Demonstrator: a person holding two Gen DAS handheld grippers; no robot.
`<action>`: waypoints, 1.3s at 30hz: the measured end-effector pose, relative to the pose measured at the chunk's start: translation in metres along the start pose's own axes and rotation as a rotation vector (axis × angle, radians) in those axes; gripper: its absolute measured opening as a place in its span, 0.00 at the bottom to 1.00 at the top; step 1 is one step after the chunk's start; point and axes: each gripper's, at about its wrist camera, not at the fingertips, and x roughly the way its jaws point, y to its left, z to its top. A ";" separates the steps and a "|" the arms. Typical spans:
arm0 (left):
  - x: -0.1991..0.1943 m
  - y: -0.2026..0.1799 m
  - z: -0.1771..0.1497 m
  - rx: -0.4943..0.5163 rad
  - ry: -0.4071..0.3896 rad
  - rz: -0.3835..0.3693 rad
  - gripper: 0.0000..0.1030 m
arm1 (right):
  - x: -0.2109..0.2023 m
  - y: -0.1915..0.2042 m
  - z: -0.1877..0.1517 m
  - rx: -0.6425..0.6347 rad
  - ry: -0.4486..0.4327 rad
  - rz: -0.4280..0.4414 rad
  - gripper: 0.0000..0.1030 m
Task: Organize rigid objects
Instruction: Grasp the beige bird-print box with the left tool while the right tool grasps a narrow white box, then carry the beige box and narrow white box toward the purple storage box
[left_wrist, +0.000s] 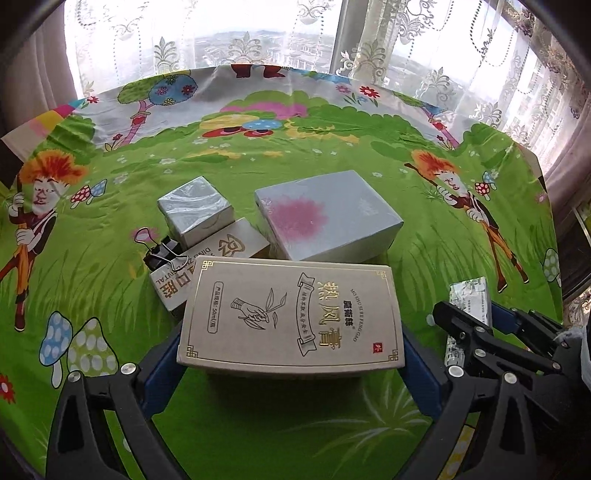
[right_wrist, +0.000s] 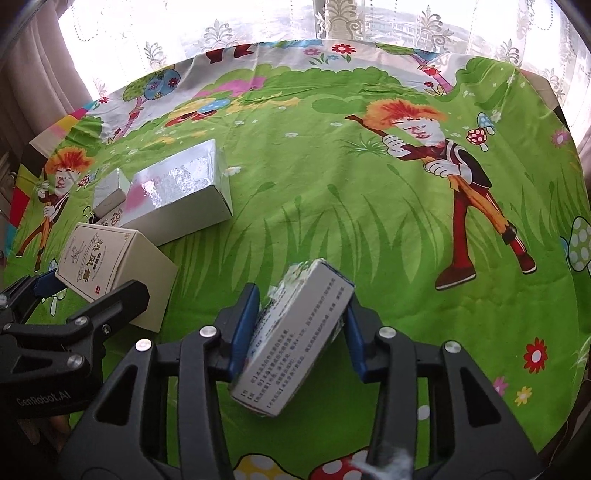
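My left gripper (left_wrist: 291, 343) is shut on a beige box with gold lettering (left_wrist: 291, 310), its blue pads pressing on both short sides; the box hovers slightly above the cloth. In the right wrist view the same beige box (right_wrist: 110, 262) sits at the left, inside the left gripper (right_wrist: 94, 286). My right gripper (right_wrist: 301, 299) is shut on a small white box with printed text (right_wrist: 295, 339), tilted between the pads. That small white box (left_wrist: 471, 299) and the right gripper (left_wrist: 476, 317) show at the right of the left wrist view.
Behind the beige box lie a large silver box with a pink blot (left_wrist: 325, 221), a small silver cube (left_wrist: 195, 208) on a long white box (left_wrist: 214, 254), and a black binder clip (left_wrist: 162, 253). A green cartoon tablecloth (right_wrist: 332, 206) covers the table; lace curtains hang behind.
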 end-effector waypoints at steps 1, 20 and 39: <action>-0.001 0.001 -0.001 -0.002 -0.005 0.001 0.98 | 0.000 0.001 0.000 -0.003 0.000 0.001 0.43; -0.067 0.036 -0.031 -0.116 -0.160 0.033 0.97 | -0.026 0.024 -0.004 -0.040 -0.046 0.077 0.28; -0.134 0.101 -0.079 -0.337 -0.201 0.079 0.97 | -0.085 0.114 -0.034 -0.225 -0.103 0.160 0.28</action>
